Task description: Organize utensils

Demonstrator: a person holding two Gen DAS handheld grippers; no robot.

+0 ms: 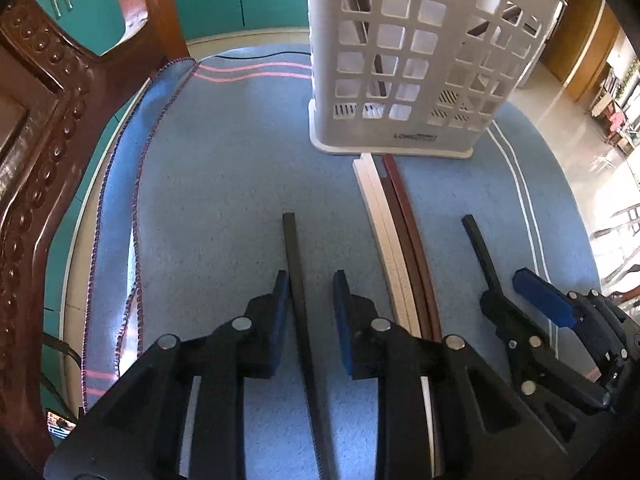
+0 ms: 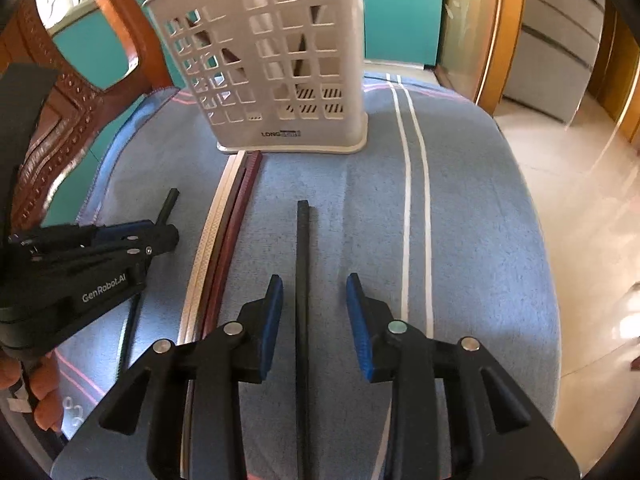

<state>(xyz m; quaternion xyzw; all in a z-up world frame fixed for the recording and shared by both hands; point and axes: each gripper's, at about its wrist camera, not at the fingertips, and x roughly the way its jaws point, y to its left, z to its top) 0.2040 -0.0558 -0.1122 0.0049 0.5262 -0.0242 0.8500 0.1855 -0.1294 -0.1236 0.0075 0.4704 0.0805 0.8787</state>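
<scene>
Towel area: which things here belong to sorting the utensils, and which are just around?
Job:
black chopstick between left gripper jaws
black chopstick between right gripper jaws
white chopsticks
dark red chopsticks
utensil holder

Around:
blue towel
wooden chair

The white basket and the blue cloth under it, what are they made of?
The basket looks like hard, matte white plastic: smooth moulded walls with square holes and a raised brand name. The cloth looks like soft, fuzzy towel fabric, with a stitched edge and woven stripes.
</scene>
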